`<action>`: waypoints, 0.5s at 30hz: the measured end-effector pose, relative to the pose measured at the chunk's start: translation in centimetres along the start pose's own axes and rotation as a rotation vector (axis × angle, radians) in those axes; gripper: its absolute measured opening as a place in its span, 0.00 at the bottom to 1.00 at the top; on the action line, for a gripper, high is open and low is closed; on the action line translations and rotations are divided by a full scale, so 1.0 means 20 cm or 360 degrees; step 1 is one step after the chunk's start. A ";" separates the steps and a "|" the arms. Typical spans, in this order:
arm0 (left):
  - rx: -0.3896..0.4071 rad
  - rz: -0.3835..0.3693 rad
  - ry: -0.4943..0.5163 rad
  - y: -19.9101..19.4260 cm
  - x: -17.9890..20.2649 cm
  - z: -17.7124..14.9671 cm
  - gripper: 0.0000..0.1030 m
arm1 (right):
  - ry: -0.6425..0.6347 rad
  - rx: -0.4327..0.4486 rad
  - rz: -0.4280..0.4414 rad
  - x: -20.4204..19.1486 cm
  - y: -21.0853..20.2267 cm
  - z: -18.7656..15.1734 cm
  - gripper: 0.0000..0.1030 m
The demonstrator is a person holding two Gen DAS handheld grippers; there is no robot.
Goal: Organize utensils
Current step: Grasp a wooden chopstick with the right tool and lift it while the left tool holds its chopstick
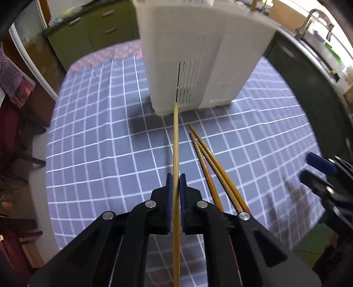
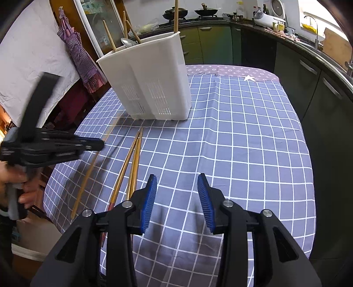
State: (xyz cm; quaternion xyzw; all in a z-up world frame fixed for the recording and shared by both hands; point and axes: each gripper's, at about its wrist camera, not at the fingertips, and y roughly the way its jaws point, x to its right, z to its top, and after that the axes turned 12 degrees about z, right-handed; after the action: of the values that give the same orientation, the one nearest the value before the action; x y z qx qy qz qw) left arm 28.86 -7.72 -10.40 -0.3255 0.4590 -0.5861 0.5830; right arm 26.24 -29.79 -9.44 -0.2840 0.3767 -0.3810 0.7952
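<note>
My left tongs (image 1: 175, 185) are clenched on a single long pale wooden chopstick (image 1: 175, 141), which runs straight ahead between the blue pads; its far tip reaches the foot of the tall white slotted plastic utensil holder (image 1: 198, 55). From my right tongs (image 2: 177, 198), that holder (image 2: 150, 84) stands ahead and to the left, upright on the tabletop, with several wooden chopsticks (image 2: 109, 36) and a metal spoon (image 2: 129, 42) standing in its left-hand compartments and one more stick (image 2: 176, 15) in the right end.

My right tongs are released, their blue pads wide apart and holding nothing, hovering over the blue-and-white checked tablecloth (image 2: 242, 136). Just left of them lies a loose bundle of darker brown wooden chopsticks (image 2: 132, 159), flat on the cloth and pointing toward the holder; from the left tongs the same bundle (image 1: 211, 163) lies just to the right.

Ahead and to the right of my right tongs the cloth is open as far as its rounded edge. The near-left edge of the tabletop lies close beneath my left tongs (image 2: 66, 146).
</note>
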 end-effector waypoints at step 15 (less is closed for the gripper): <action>0.0402 -0.0061 -0.0058 -0.50 -0.22 -0.28 0.06 | -0.0120 -0.0342 0.0026 -0.14 0.46 0.22 0.28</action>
State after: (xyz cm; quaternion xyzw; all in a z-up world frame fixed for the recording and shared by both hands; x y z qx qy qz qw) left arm 20.38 -3.52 -2.66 -0.2686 0.3646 -0.6442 0.6163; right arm 32.36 -21.77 -12.75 -0.3788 0.3876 -0.3210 0.7767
